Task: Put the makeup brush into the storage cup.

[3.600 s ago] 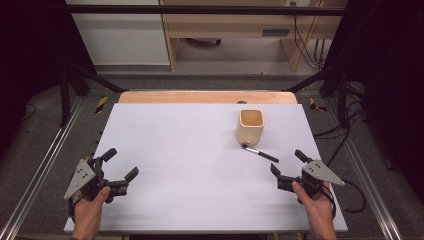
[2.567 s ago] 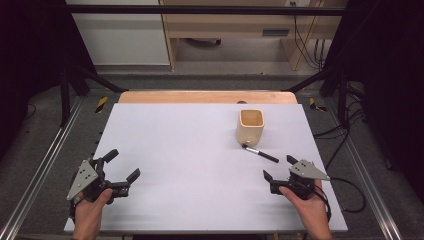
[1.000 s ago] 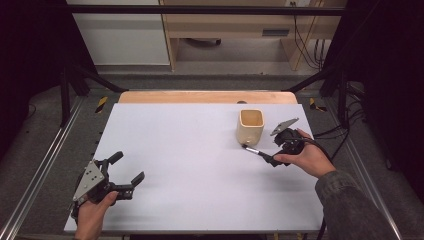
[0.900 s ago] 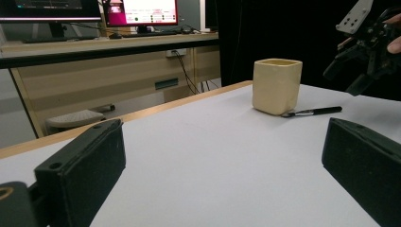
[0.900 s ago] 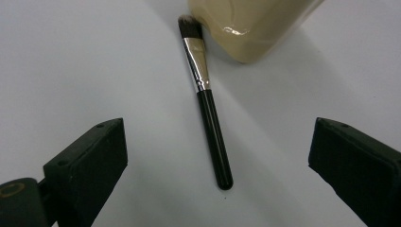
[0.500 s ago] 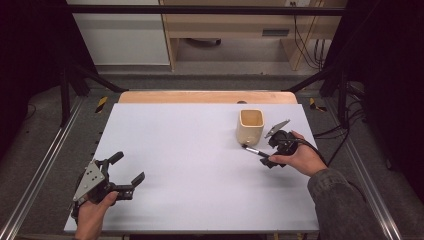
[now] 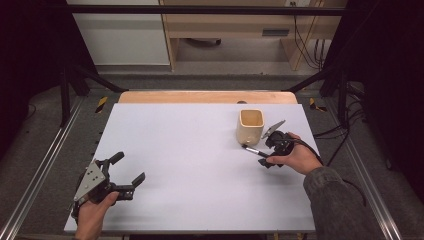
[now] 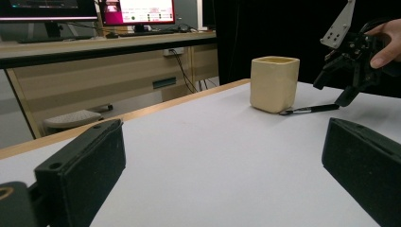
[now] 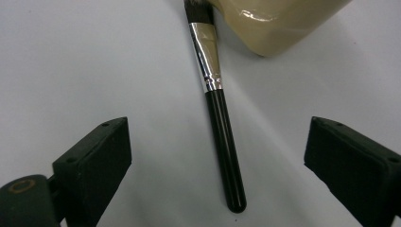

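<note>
While the left gripper (image 7: 125,175) rests near the table's (image 7: 190,165) front left corner with jaws apart, the high view shows the right gripper (image 7: 262,155) poised over a brush (image 7: 251,148) lying just beside a cream cup (image 7: 250,125). In the left gripper view, the brush (image 8: 309,109) lies flat with its bristle end at the cup's (image 8: 274,84) foot; the cup's inside is hidden. In the right gripper view, the handle (image 9: 226,146) runs between wide-open jaws, untouched. The step looks like the reach before grasping; next the jaws should lower and close across the handle, presumably to drop the brush into the cup.
</note>
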`<state>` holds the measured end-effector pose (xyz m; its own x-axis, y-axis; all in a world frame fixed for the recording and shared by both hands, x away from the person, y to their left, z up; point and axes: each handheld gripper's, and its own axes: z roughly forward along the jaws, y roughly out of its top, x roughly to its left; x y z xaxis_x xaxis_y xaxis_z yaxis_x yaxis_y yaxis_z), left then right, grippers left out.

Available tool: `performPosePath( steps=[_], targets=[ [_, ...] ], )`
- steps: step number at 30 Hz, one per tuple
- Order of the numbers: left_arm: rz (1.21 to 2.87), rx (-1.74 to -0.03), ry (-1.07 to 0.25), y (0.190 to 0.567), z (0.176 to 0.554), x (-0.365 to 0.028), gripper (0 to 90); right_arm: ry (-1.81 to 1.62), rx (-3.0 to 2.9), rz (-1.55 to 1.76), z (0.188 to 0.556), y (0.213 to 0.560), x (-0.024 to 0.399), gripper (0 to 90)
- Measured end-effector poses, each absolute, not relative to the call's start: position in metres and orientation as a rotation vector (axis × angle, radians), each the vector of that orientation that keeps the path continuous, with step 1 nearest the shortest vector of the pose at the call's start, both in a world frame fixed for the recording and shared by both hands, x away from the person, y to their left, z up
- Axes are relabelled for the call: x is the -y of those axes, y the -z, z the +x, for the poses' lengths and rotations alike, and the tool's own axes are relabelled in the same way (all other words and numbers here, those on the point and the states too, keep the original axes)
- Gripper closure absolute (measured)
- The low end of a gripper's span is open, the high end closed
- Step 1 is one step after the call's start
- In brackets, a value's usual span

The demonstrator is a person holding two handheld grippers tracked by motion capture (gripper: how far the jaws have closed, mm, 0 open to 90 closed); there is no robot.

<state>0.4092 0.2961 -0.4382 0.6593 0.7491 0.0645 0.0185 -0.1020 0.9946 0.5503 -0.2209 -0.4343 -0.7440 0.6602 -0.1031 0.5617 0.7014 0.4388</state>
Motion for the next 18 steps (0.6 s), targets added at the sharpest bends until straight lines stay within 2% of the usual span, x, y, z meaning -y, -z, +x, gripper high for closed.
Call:
performPosePath(
  steps=[9, 11, 13, 18],
  targets=[
    [1.574, -0.652, -0.687, 0.439, 0.41, -0.295, 0.0, -0.545, -2.673, 0.945, 0.557, 0.445, 0.216, 17.3],
    [1.574, -0.652, -0.685, 0.439, 0.41, -0.295, 0.0, -0.548, -2.683, 0.926, 0.558, 0.447, 0.215, 23.5],
    [1.574, -0.652, -0.686, 0.439, 0.41, -0.295, 0.0, -0.552, -2.683, 0.92, 0.559, 0.447, 0.214, 24.7],
    [1.575, -0.651, -0.685, 0.439, 0.41, -0.295, 0.0, -0.565, -2.686, 0.913, 0.558, 0.447, 0.213, 34.8]
  ],
)
